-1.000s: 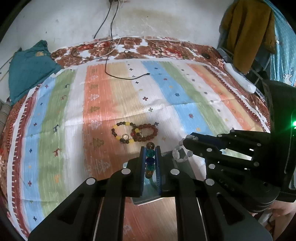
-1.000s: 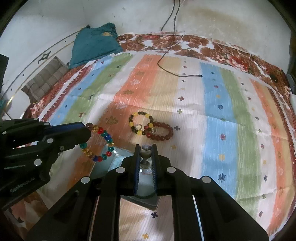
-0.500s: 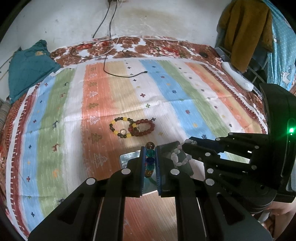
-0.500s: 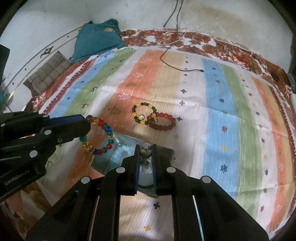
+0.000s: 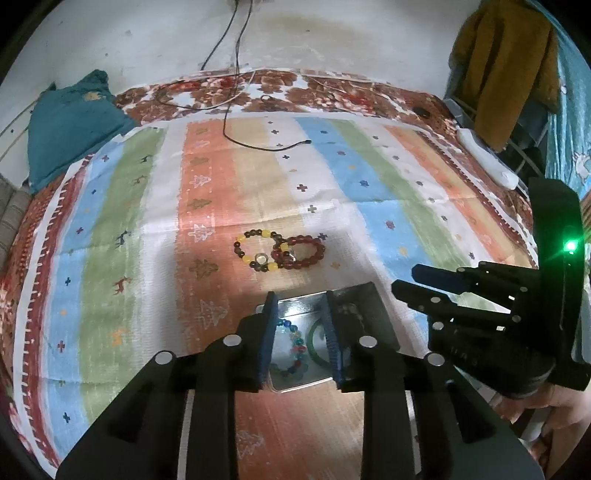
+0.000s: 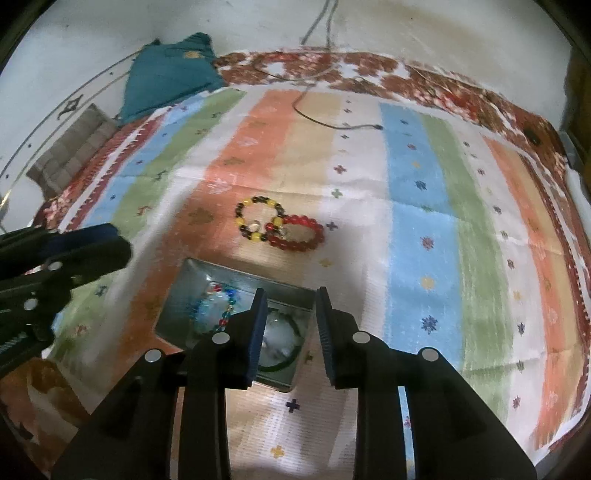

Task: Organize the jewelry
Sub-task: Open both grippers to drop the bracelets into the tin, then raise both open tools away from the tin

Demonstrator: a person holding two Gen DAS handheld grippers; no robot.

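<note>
In right wrist view only: pale bracelet in tin.

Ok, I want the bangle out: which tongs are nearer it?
Right. Both tongs have just been opening, empty; the right tongs hang over the bangle in the tin, the left tongs beside it, over the coloured beads.

A lived-in bedroom at home: a striped cloth covers a bed with a floral sheet against a stained white wall. A teal pillow lies on it; a mustard garment hangs alongside, and charger cables trail down.
</note>
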